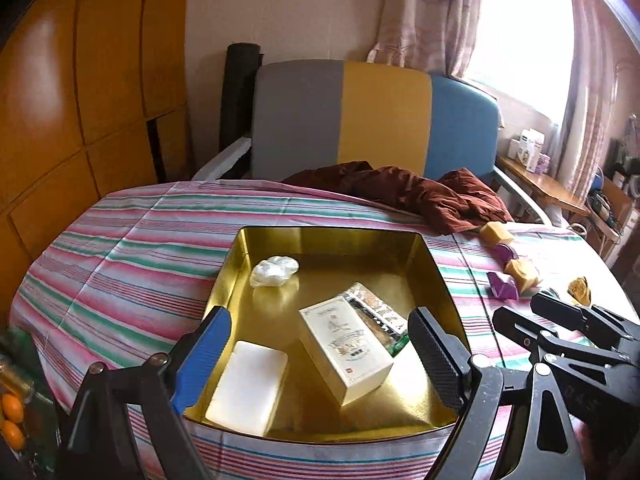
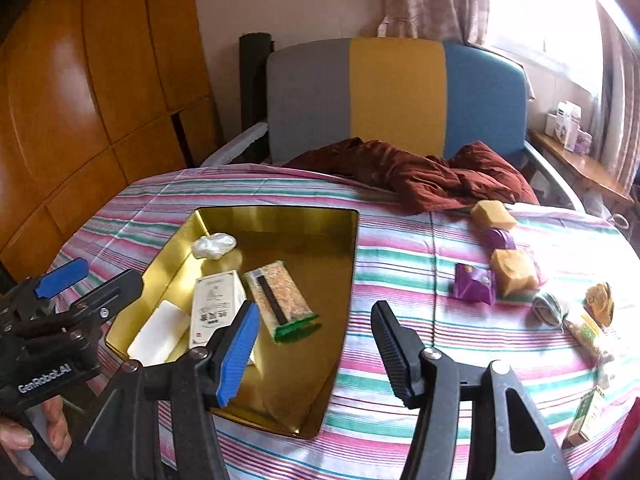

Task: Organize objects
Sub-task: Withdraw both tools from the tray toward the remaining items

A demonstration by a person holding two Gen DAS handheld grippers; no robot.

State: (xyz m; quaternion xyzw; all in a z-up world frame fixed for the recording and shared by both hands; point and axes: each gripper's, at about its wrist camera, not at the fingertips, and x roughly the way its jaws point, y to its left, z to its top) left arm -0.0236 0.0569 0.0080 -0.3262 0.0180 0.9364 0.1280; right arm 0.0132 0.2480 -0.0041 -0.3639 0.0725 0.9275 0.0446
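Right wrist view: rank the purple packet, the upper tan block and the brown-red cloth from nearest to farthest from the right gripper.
From the right gripper, which is open:
1. Purple packet, on the striped cloth to the right of the gold tray.
2. Upper tan block, farther back on the right.
3. Brown-red cloth, bunched at the table's far edge.

I see the gold tin tray (image 2: pixel 340 264) holding a cream box (image 2: pixel 216 304), snack bar (image 2: pixel 280 300), white slab (image 2: pixel 158 334); purple packets (image 2: pixel 474 282) lie right.
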